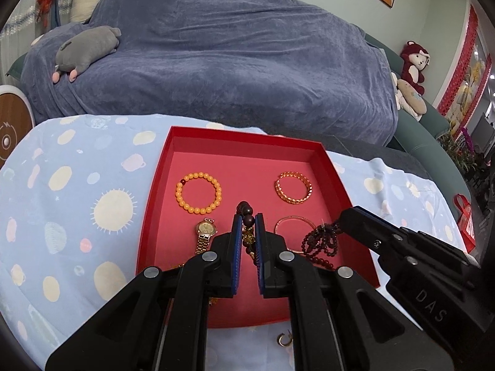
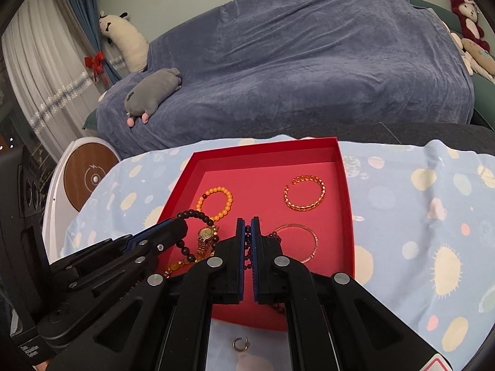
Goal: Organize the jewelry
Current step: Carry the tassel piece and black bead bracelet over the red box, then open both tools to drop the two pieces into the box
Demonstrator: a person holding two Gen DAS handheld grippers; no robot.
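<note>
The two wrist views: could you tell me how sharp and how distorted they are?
Left wrist view: the red tray and sofa bulge with fisheye curvature, corners go black, jewelry looks sharp. Right wrist view: same curvature and dark corners, even indoor light, no strong glare on the tray.

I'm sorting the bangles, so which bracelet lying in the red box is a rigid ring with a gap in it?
The gold chain-pattern cuff at the box's far right; its ring has an open gap, unlike the others.

A blue-covered sofa (image 1: 216, 61) fills the background: grey plush (image 1: 86, 51) on its left, red plush (image 1: 414, 65) at its right (beside a wall).
</note>
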